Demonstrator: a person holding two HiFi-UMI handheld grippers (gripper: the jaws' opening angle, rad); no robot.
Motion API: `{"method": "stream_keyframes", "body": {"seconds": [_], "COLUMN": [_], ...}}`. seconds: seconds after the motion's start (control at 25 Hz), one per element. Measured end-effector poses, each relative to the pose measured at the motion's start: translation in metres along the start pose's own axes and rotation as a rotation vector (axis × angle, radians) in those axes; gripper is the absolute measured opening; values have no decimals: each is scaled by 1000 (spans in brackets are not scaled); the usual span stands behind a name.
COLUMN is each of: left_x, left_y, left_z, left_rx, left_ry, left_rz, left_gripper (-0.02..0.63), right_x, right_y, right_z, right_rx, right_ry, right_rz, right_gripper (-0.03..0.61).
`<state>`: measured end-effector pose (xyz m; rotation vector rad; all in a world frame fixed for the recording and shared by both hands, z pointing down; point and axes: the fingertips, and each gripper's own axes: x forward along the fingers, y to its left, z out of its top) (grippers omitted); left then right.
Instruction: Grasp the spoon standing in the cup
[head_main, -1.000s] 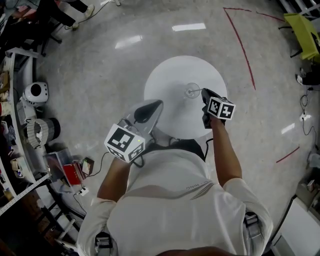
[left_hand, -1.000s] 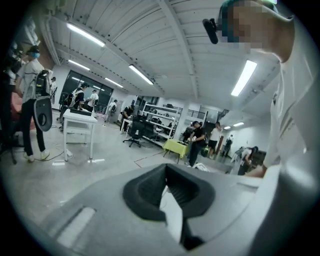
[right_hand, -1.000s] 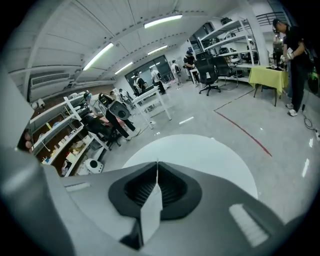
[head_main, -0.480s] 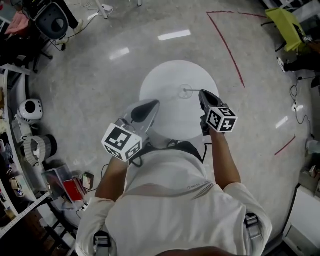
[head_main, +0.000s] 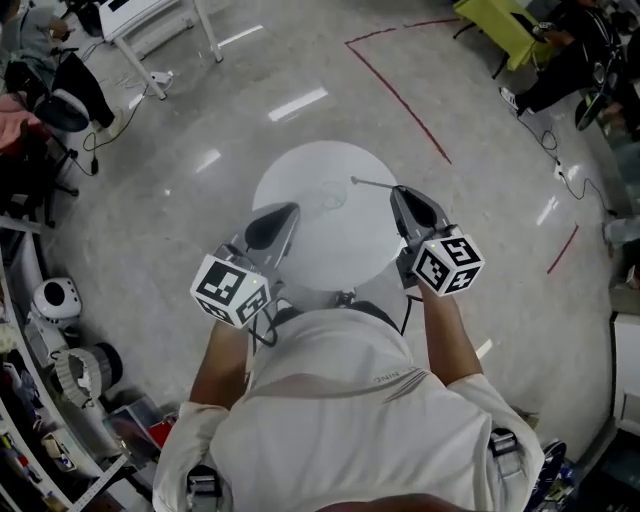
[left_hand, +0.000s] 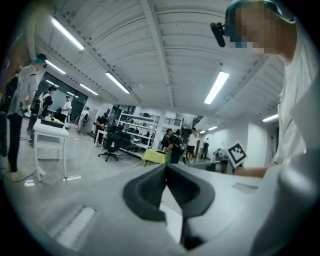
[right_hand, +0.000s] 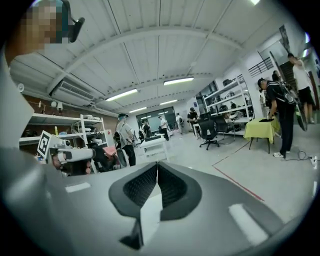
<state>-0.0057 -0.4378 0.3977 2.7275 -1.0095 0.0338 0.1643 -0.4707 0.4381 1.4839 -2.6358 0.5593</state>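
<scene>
Spoon (head_main: 372, 184) is out of the cup (head_main: 330, 195) now. A second ago it stood in the cup, with the tip of the right claw (head_main: 397, 190) right at it. Now it lies sideways in the air, just right of the cup, a bit above the middle of the picture. One end sits at the tip of the right claw and the other end points left, toward the cup. The claw has pulled back to the right, so the cup stands alone. The table (head_main: 330, 250) also sits lower in the picture than before.

In the right gripper view, the right claw (right_hand: 157, 164) has its two pads (right_hand: 139, 189) pressed tight together. The spoon itself does not show there. In its own view, the left claw (left_hand: 166, 166) is also closed tight with nothing in it. From above, the left claw (head_main: 290, 210) hangs over the left edge of the table, as it did before.

The spoon is a thin, shiny stick. The cup is round and see-through. The table is round, white and smooth. Both claws are smooth grey, with black pads that have tiny ridges. Each carries a white cube with black squares. The floor (head_main: 200, 160) is grey and shiny, with a thin red line (head_main: 400, 90) at the upper right.
</scene>
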Motion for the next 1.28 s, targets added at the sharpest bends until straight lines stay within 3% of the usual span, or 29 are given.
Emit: {"method": "stream_keyframes", "body": {"seconds": [0.2,0.44,1.28], "left_x": [12,24,20], "left_y": [-16,-38,-42], "left_z": [17,22,31], "left_rx": [32,53,58], "left_ry": [-22,-25,-40], "left_rz": [-34,-74,-67], "left_gripper": [1,2,2], "right_x": [-48,-66,-51], "right_y": [0,0,12], "right_z": [26,36,39], "right_rx": [-23,-49,-66], "right_ry": [-89,-122,-113], "right_rz": [-32,-36,25], "right_gripper": [11,11,12]}}
